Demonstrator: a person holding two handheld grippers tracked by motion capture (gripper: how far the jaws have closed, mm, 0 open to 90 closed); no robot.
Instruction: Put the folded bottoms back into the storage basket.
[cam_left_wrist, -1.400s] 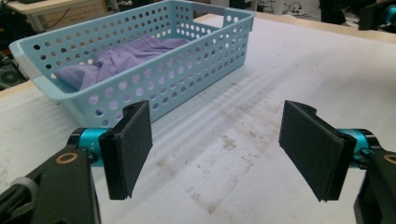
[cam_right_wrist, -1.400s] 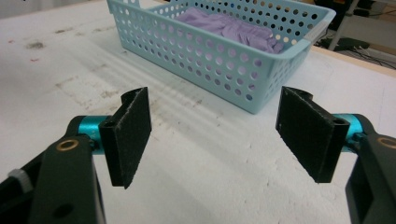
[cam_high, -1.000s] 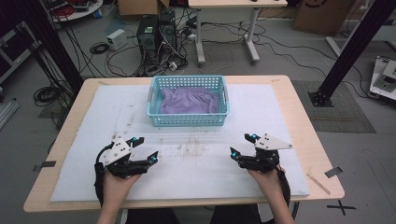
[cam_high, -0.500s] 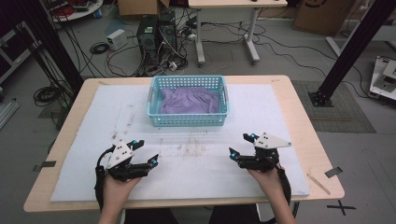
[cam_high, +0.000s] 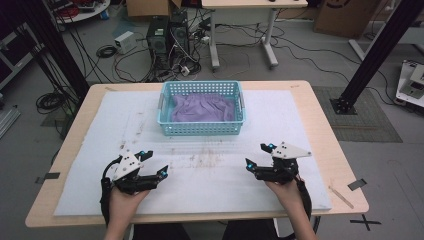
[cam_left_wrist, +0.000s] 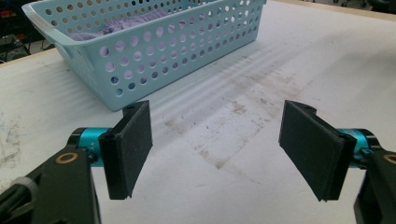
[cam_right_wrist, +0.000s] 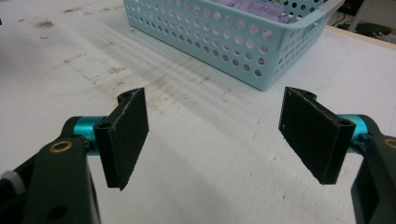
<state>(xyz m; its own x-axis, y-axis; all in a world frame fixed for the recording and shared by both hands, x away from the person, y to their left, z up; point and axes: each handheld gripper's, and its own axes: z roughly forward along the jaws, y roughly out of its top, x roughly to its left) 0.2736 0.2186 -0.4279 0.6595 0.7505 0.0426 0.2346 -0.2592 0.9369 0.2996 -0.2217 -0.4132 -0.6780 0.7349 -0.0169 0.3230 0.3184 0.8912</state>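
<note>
A light blue perforated basket (cam_high: 200, 128) stands at the far middle of the table with a purple cloth (cam_high: 202, 107) bunched inside it. My left gripper (cam_high: 154, 164) rests low over the white mat at the near left, open and empty. My right gripper (cam_high: 258, 156) sits at the near right, also open with nothing between its jaws. In the left gripper view the basket (cam_left_wrist: 154, 51) lies ahead and to the left of my left gripper (cam_left_wrist: 219, 151). In the right gripper view the basket (cam_right_wrist: 233, 37) lies ahead of my right gripper (cam_right_wrist: 217, 142), with the cloth (cam_right_wrist: 254, 8) showing over its rim.
A white mat (cam_high: 200, 170) with brown stains in the middle covers most of the wooden table (cam_high: 327, 135). Tape strips (cam_high: 356, 185) lie on the near corners. Computers, cables and a desk stand on the floor beyond the far edge.
My left gripper has drifted a little toward the near edge and to the right. The right gripper has barely moved.
</note>
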